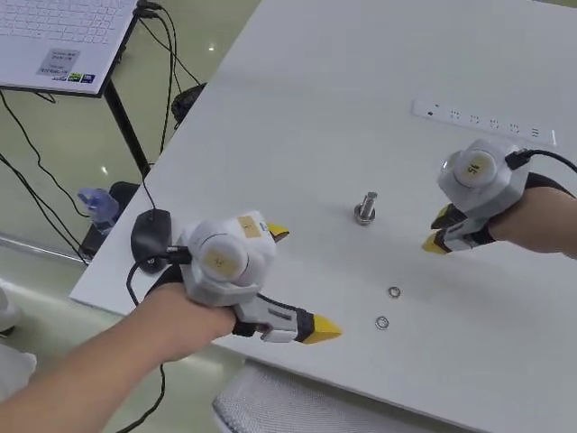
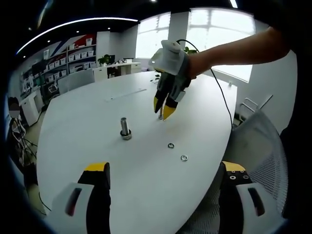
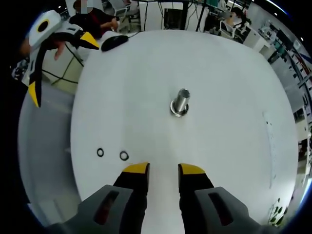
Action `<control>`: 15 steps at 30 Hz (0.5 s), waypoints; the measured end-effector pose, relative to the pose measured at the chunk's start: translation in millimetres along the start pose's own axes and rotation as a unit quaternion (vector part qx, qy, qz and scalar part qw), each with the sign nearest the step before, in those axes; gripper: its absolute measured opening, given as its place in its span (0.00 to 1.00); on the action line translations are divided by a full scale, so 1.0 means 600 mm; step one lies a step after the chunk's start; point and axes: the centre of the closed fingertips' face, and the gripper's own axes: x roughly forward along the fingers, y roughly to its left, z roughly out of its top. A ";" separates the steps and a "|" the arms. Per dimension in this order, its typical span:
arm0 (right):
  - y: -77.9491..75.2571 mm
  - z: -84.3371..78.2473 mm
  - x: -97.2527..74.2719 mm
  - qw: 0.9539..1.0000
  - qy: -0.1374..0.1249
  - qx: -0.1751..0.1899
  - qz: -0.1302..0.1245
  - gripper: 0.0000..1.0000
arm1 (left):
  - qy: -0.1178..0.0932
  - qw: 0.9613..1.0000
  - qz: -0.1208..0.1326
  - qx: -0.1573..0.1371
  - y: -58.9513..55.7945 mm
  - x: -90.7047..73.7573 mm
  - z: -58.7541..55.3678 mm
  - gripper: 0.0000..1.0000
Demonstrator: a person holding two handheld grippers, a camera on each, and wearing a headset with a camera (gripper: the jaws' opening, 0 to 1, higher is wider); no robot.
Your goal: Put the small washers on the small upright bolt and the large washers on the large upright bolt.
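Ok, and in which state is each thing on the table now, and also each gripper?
Left gripper: jaws wide open, empty.
Right gripper: jaws slightly apart, nothing between them.
Large bolt: upright on the table.
Two washers: lying flat, on no bolt.

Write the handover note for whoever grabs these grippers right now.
Left gripper: fingers wide open, empty, above the near table edge.
Right gripper: fingers slightly apart, nothing seen between them, low over the table, right of the large bolt in the head view.
A thin post, likely the small bolt, stands under its tips in the left gripper view.
First washer and second washer lie loose between the grippers.
Done: cannot tell if either bolt carries washers. Left: both loose washers.
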 end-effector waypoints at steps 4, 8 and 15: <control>0.029 0.007 0.007 1.000 -0.007 -0.011 0.019 0.27 | -0.004 1.000 0.002 0.003 0.003 0.000 0.006 0.93; 0.048 0.007 0.013 0.999 -0.010 -0.021 0.030 0.29 | -0.005 1.000 0.007 0.005 0.008 -0.001 0.009 0.95; 0.076 0.002 0.024 0.999 -0.011 -0.026 0.037 0.29 | -0.001 1.000 0.009 0.013 0.008 -0.001 0.009 0.95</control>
